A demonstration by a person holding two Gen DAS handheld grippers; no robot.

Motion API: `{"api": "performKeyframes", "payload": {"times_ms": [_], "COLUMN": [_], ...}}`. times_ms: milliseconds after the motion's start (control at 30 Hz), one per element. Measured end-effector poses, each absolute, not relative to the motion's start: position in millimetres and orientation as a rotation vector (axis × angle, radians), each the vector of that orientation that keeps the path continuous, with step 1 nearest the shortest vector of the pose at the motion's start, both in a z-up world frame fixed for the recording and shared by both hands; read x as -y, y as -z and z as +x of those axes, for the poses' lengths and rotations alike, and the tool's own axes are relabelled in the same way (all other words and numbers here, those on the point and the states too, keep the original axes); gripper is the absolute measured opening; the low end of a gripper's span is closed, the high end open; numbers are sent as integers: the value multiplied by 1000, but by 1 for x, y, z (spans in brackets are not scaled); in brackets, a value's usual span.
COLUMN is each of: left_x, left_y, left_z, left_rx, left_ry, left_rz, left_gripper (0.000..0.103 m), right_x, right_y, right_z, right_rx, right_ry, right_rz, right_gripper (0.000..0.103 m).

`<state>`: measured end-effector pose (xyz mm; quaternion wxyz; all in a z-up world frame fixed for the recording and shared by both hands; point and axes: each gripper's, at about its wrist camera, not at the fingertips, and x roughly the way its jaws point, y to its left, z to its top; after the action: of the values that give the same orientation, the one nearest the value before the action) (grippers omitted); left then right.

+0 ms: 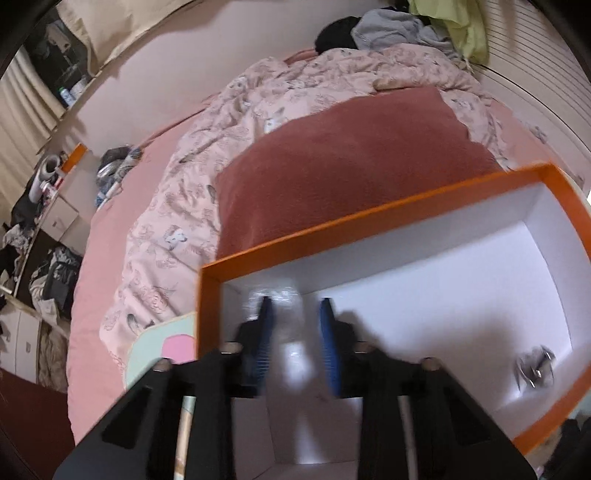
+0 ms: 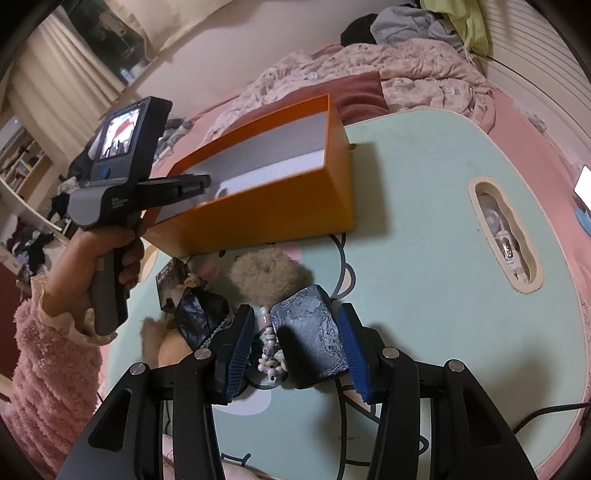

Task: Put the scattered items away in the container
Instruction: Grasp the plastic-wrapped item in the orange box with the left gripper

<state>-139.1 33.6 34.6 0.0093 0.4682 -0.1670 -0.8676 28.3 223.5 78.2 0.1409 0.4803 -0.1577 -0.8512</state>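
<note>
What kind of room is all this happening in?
Most likely a lived-in bedroom: a rumpled pink patterned quilt on a bed, heaped clothes beyond it, and a low mint-green table beside them.

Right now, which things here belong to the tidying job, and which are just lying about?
Job: orange box; dark patterned pouch between the right gripper's fingers; bead string; fluffy beige toy; small item in the box.
Lying about: pink duvet; clothes pile; red cushion.

left gripper (image 1: 293, 314) closed, right gripper (image 2: 300, 321) parted
</note>
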Motion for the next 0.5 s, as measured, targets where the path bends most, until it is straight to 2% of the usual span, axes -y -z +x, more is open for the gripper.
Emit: {"api": "performKeyframes", "payload": {"times_ms": [100, 167, 500], "left_x": [-22, -16, -3], "left_y": [-39, -43, -124], "left_z": [-139, -136, -78], "left_rx": [433, 384, 55], "left_ry": [2752, 2792, 3112], "left_rz": [1466, 1472, 1290], "left_gripper": [9, 1, 1], "right_x": [-222, -222, -222], "right_y": [-79, -79, -80], "right_z": [29, 29, 28], "right_rx": [454, 457, 455], "right_ry": [2460, 2462, 2465], "right_rz": [1383, 1380, 1375], "right_gripper": [46, 46, 46]}}
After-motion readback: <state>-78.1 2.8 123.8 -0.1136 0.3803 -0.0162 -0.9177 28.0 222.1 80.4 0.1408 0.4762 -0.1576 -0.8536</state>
